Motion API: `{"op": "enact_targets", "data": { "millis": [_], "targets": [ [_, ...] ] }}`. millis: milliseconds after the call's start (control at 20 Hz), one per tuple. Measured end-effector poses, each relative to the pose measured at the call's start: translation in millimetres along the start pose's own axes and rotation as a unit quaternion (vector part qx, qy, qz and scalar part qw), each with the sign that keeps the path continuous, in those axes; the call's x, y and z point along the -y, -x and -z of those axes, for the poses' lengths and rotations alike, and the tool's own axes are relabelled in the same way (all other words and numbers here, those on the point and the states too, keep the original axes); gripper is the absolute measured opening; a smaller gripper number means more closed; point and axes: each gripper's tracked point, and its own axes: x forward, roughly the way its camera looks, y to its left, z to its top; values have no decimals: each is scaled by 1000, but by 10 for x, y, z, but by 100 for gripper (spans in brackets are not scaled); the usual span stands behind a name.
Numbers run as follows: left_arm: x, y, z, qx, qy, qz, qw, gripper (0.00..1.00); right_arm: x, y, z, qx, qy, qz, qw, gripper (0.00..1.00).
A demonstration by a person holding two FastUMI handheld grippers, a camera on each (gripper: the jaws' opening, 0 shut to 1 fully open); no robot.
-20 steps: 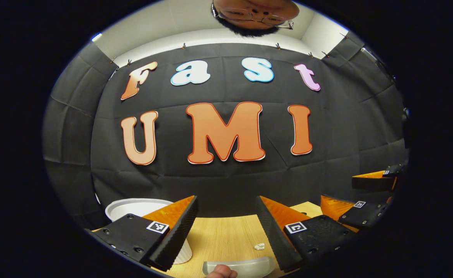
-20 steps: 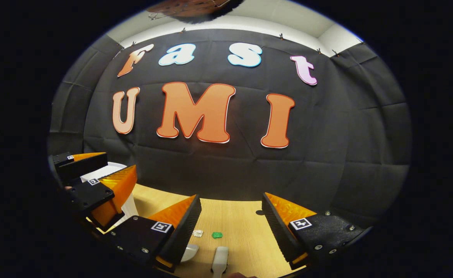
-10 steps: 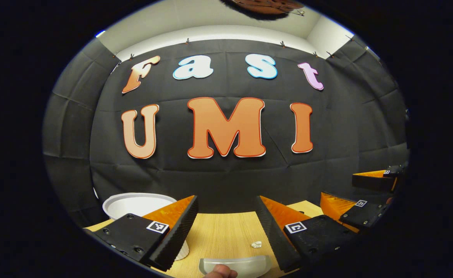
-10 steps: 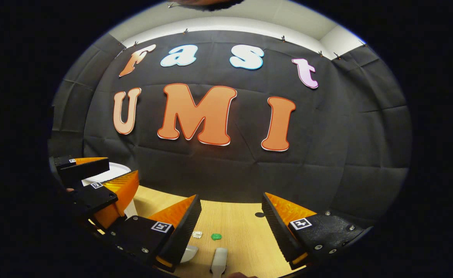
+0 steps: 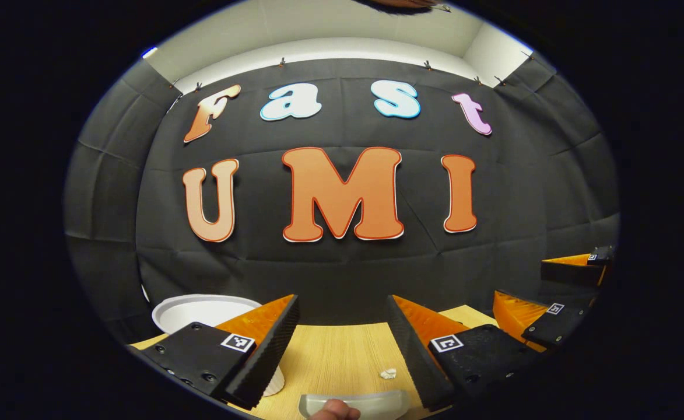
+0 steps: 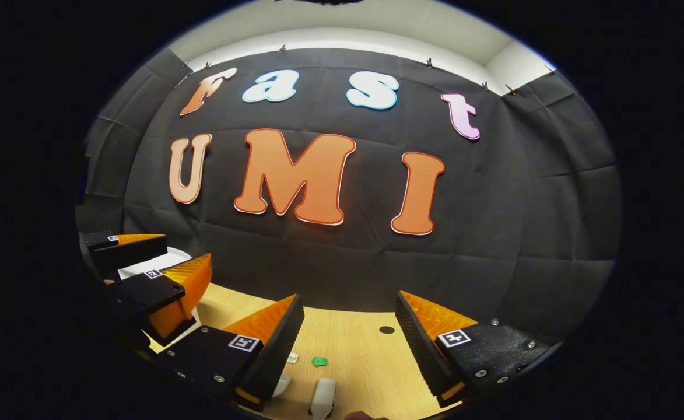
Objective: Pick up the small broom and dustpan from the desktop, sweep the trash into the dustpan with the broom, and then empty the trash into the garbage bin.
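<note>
Both tongs (image 5: 342, 332) (image 6: 347, 329) still agape, barely shifted

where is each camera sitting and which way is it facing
Left gripper view: rides on the left claw, looking forward over the wooden desk at the booth wall; its own two fingers, spread, a fingertip, and the right claw at right.
Right gripper view: rides on the right claw, same heading; its own spread fingers, and the left claw at left.
Shared: the desk, the wall, the white bin, each other's claw.
</note>
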Motion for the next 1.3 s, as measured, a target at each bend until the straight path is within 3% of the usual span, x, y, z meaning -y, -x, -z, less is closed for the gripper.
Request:
{"op": "enact_targets", "data": {
  "millis": [450, 750, 950, 1100, 1200, 1300],
  "targets": [
    [-27, 4, -62, 15, -8, -3, 1000, 94, -63, -25, 23, -3, 4, -9, 1000, 95],
    [-29, -12, 75, -8, -1, -1, 1000, 93, -22, -15, 84, -12, 5, -4, 1000, 95],
    [109, 9, 451, -80, 19, 27, 996, 93, -70, -11, 260, -42, 9, -14, 999, 95],
    [161, 41, 811, -153, 32, 38, 987, 93, -180, 7, 610, -105, 2, -39, 994, 95],
    [157, 121, 1151, -218, 44, 35, 974, 94, -218, 35, 954, -169, -7, -49, 984, 95],
    [178, 244, 1529, -291, 61, 37, 954, 94, -278, 113, 1372, -243, -7, -54, 968, 95]
  ]
}}
